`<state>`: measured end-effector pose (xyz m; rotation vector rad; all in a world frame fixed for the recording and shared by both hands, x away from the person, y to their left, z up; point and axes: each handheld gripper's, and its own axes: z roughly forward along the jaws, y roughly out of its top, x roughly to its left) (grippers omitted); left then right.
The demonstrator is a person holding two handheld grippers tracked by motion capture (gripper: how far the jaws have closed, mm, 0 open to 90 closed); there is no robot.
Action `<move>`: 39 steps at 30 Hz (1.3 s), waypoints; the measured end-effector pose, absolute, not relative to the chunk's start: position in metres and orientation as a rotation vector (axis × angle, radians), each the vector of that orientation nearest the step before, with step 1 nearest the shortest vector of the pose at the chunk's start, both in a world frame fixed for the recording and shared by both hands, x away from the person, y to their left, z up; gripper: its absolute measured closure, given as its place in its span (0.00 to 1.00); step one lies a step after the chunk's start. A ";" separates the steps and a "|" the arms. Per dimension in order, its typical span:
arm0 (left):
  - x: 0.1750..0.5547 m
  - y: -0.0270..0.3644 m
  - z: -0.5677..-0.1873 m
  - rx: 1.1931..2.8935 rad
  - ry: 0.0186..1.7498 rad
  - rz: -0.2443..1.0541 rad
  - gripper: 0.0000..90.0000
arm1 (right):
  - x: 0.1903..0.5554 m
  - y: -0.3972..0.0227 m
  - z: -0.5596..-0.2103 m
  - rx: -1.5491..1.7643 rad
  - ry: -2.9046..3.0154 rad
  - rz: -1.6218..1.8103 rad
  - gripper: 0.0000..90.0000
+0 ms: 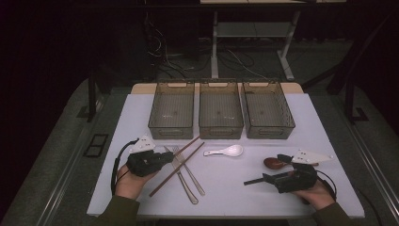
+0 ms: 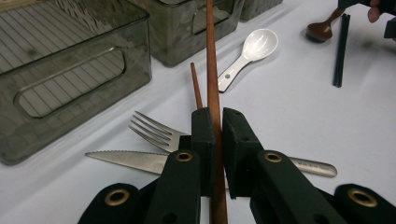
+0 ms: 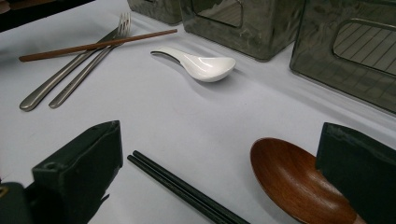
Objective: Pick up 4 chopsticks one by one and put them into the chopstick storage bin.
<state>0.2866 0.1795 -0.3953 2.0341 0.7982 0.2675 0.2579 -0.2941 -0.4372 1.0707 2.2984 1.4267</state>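
i had the left gripper (image 2: 215, 135) clamped on one brown wooden chopstick (image 2: 212, 70), its black fingers (image 2: 203, 140) pinching the slim round shaft with almost no gap. the stick's long axis ran straight out ahead between the fingers, toward the middle one of three smoky, ribbed plastic bins (image 1: 220, 109) along the far edge of the white desk (image 1: 301, 117). its twin chopstick (image 2: 196, 86) lay just left of the held one, still flat beside the steel fork (image 2: 152, 130) and serrated knife (image 2: 126, 158), both nearer me than those bins. a glossy white ceramic spoon (image 1: 228, 151) lay to the right of the held chopstick. the right gripper (image 3: 219, 186) sat farther off, fingers wide apart and holding nothing; between them lay a pair of black chopsticks (image 3: 182, 189) and the bowl of a polished dark wooden spoon (image 3: 294, 182). the left hand was clearly nearer the bins.
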 end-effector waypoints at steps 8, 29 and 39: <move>0.295 0.175 -0.392 2.053 0.793 0.276 0.92 | 0.258 -0.294 -0.438 1.069 2.296 1.425 0.01; 0.325 0.163 -0.376 2.053 0.779 0.300 0.92 | 0.259 -0.294 -0.438 1.077 2.295 1.428 0.01; 0.341 0.165 -0.365 2.036 0.789 0.319 0.92 | 0.259 -0.294 -0.438 1.075 2.293 1.422 0.01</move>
